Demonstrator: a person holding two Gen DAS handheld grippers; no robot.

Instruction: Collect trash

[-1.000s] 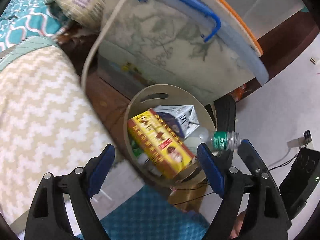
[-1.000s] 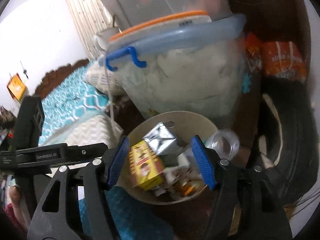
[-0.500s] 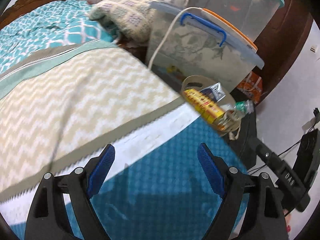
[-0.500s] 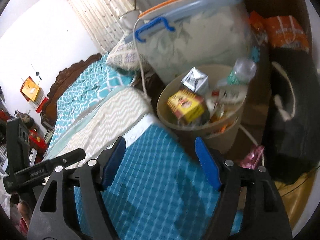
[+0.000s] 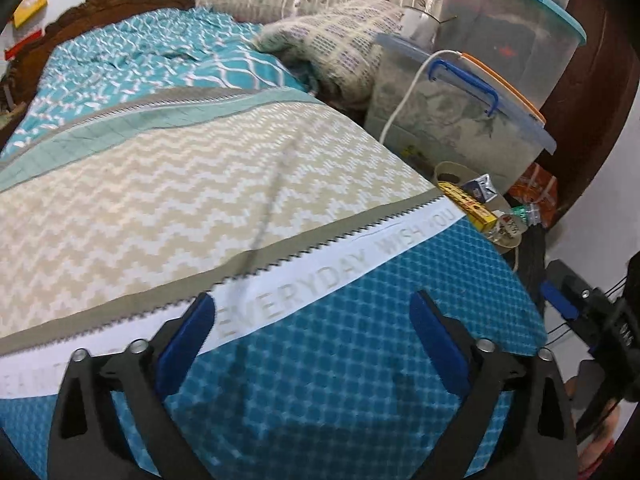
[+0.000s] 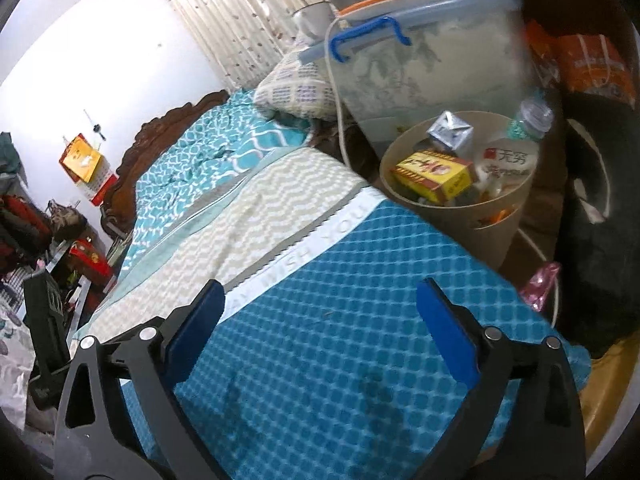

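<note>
Right wrist view: our right claw point(image 6: 320, 328) and left claw point(image 5: 314, 332) both hang released above the bed point(image 6: 340, 340); the trash bin point(image 6: 496, 236) beside it holds a yellow box point(image 6: 434, 176).

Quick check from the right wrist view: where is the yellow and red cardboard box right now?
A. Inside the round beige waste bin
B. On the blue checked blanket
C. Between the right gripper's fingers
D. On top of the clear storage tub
A: the yellow and red cardboard box lies inside the round beige waste bin among other trash, and the right gripper is open and empty over the bed.
</note>
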